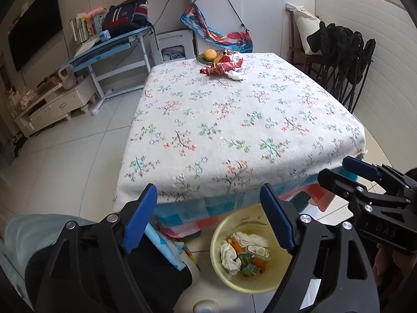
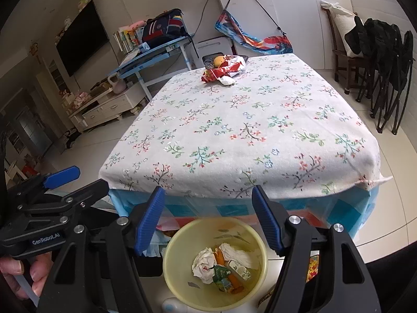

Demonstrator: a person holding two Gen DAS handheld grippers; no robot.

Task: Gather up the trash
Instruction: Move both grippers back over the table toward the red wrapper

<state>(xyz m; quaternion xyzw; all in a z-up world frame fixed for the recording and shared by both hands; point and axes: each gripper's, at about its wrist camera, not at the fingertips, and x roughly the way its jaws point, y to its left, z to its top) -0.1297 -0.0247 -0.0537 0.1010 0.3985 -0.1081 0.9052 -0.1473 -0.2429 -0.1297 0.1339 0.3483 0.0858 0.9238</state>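
Observation:
A yellow trash bin (image 1: 226, 224) (image 2: 182, 234) stands on the floor below the table's near edge, holding crumpled tissues (image 2: 204, 263) (image 1: 229, 254), wrappers and orange scraps. My left gripper (image 1: 208, 208) is open and empty above the bin's left rim. My right gripper (image 2: 208, 206) is open and empty right above the bin; it also shows at the right of the left wrist view (image 1: 365, 174). At the table's far end lie a red wrapper (image 1: 221, 66) (image 2: 221, 71) and a white tissue (image 1: 235, 75) (image 2: 226, 80).
The table (image 1: 234, 130) (image 2: 247, 130) has a floral cloth. A plate with a mango (image 1: 209, 54) (image 2: 218, 60) sits at its far edge. Folding chairs (image 1: 346, 60) stand to the right, a blue desk (image 1: 112, 47) to the left, white cabinets behind.

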